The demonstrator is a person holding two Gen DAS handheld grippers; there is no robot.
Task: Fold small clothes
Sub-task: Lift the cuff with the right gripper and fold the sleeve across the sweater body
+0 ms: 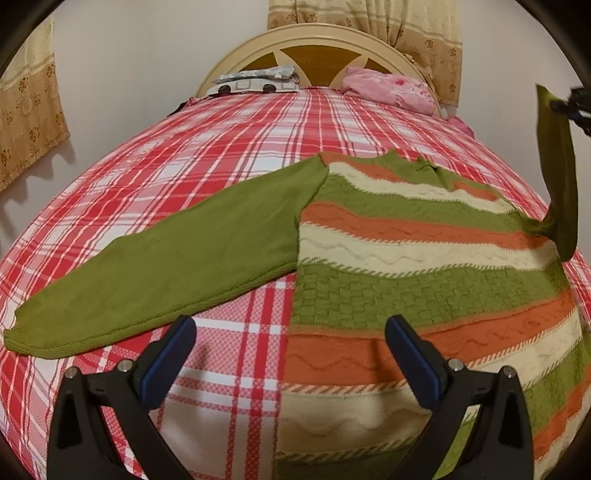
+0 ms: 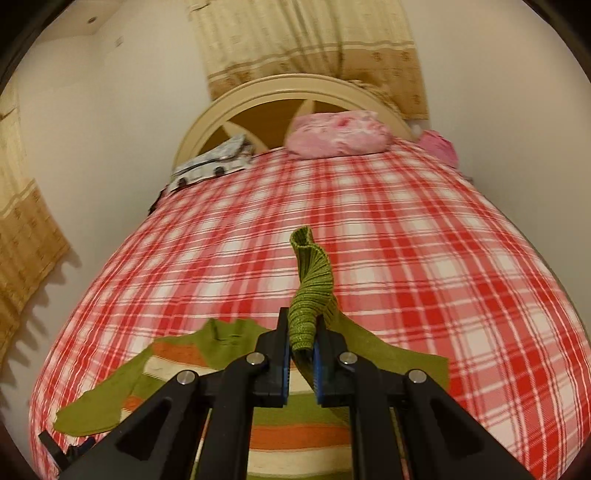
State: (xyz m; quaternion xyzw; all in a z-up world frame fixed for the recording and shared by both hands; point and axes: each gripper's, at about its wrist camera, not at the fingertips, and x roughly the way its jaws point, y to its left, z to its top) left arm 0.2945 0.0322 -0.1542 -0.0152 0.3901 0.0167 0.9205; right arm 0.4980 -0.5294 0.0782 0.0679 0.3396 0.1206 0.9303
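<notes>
Right gripper (image 2: 301, 354): clamps cuff (image 2: 308, 295) of sleeve (image 1: 561, 166), raised above sweater (image 1: 424, 258) | left gripper (image 1: 290, 354): wide, empty, hovering nearest hem | sleeve axis: slanting toward body.

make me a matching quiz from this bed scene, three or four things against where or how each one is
Things:
1. right sleeve
2. left sleeve
3. pink pillow
4. left gripper

States:
A. open, holding nothing
B. lying flat on the plaid sheet
C. pinched in the right gripper, lifted
D. by the headboard

Pairs: 1-C, 2-B, 3-D, 4-A
</notes>
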